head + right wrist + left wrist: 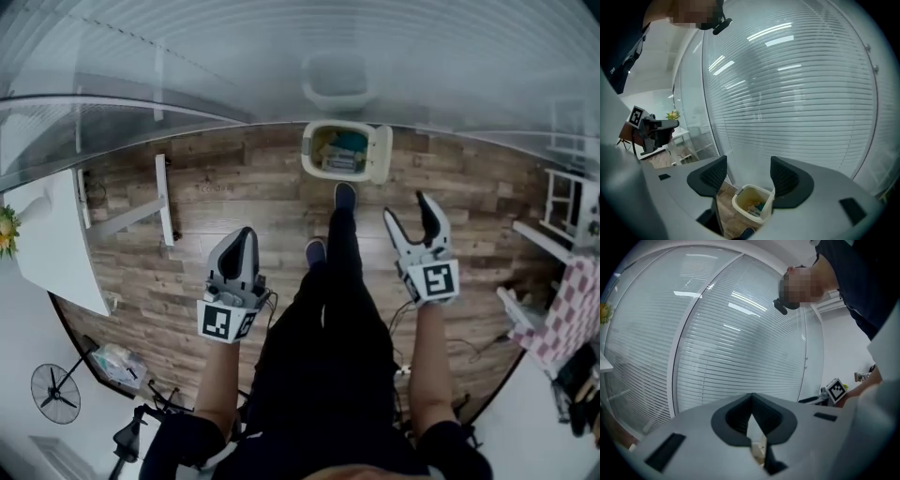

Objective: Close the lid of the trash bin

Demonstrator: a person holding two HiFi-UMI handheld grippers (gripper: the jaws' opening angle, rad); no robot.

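"Two grippers, one in each hand. How do they stand?"

"The left gripper (246, 234) has its grey jaws brought together, tips touching, and nothing is clamped between them. The right gripper (407, 210) has its jaws spread wide apart and is empty too. Both are held out over the floor, one on either side of the person's legs."

"What lies between them?"

"Black trousers (333, 309) run forward between the two grippers and end in a pair of dark shoes (345, 195), one ahead of the other, on the brown wood-plank floor (234, 178)."

"And the bin?"

"The cream rectangular plastic trash bin (339, 150) stands on the floor just beyond the leading shoe, well apart from both grippers. Its hinged cream lid (381, 153) is up, standing at the bin's right side. Inside I can see something teal and something yellowish, but I cannot tell what they are. In the right gripper view the bin shows beyond the gap between the open jaws, and neither jaw touches it."

"What is behind it?"

"A glass wall (187, 66) covered with white slatted blinds (801, 93) rises right behind the bin. Off to the left stands a white table (56, 239), and a pink-and-white checked cloth (572, 309) is off to the right."
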